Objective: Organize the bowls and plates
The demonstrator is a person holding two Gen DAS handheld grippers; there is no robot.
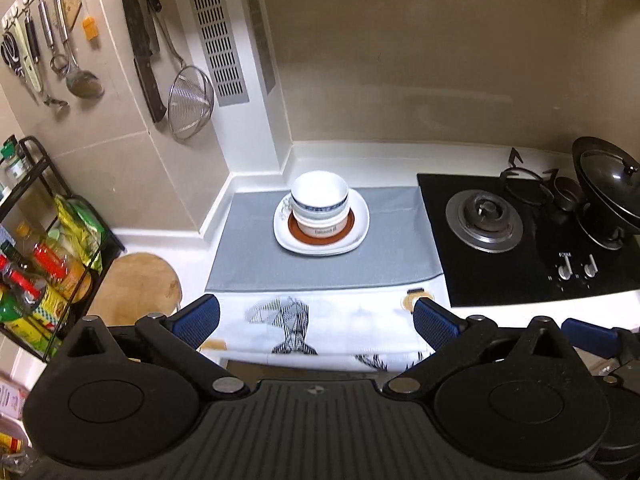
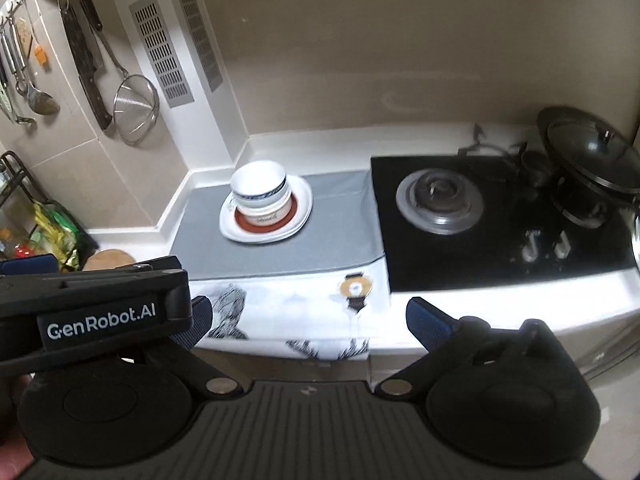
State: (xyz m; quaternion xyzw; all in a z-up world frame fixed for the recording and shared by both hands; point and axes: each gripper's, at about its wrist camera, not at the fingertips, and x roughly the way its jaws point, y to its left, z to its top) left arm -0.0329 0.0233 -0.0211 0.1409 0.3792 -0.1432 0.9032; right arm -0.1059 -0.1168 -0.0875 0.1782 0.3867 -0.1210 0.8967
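Gas hob (image 1: 520, 236) w/ lidded wok (image 1: 608, 196); strainer (image 1: 190, 106), ladle (image 1: 82, 82) on wall.

In the middle of my left view, the stack of bowls (image 1: 319, 204) sits on white plates (image 1: 321, 226) on a grey mat (image 1: 248, 264). The mat is bare in front of the stack and on both sides, so I can reach in there. To the right is the black stove (image 1: 520, 240) with a lidded wok (image 1: 608, 196). At the left stand a rack of bottles (image 1: 36, 264) and a round wooden board (image 1: 136, 288). A strainer (image 1: 190, 100) hangs on the wall, upper left.
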